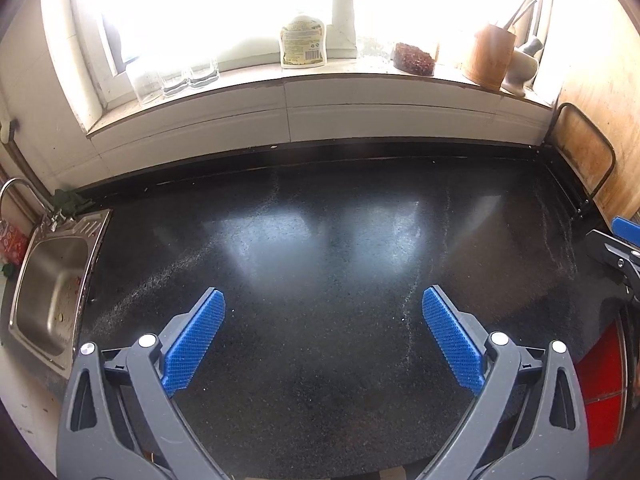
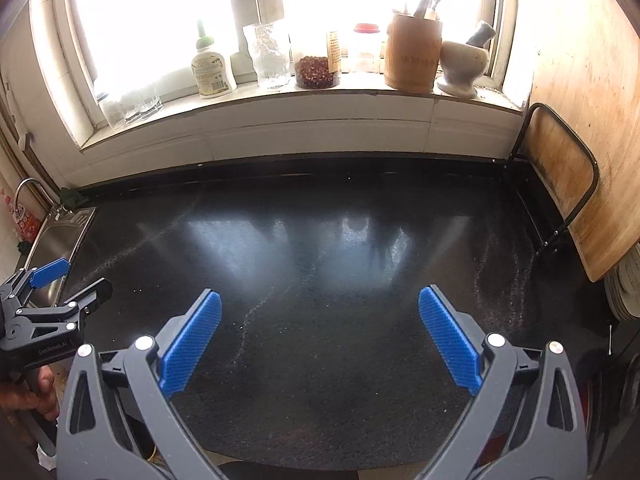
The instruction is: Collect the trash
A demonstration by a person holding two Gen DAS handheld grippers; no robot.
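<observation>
My left gripper [image 1: 323, 300] is open and empty above the black speckled countertop [image 1: 320, 240]. My right gripper [image 2: 320, 300] is open and empty above the same countertop [image 2: 320, 248]. No trash piece shows on the counter in either view, only faint whitish streaks. The left gripper also shows at the left edge of the right wrist view [image 2: 82, 278], held in a hand. Part of the right gripper shows at the right edge of the left wrist view [image 1: 624, 240]. A red object [image 1: 600, 384] lies below the counter's front right.
A steel sink [image 1: 52, 280] with a tap is at the left. The windowsill holds glasses [image 1: 176, 76], a bottle [image 1: 303, 42], a jar of red bits [image 2: 317, 70], a wooden utensil holder [image 2: 412, 54] and a mortar [image 2: 462, 68]. A wooden board in a rack [image 2: 560, 176] stands right.
</observation>
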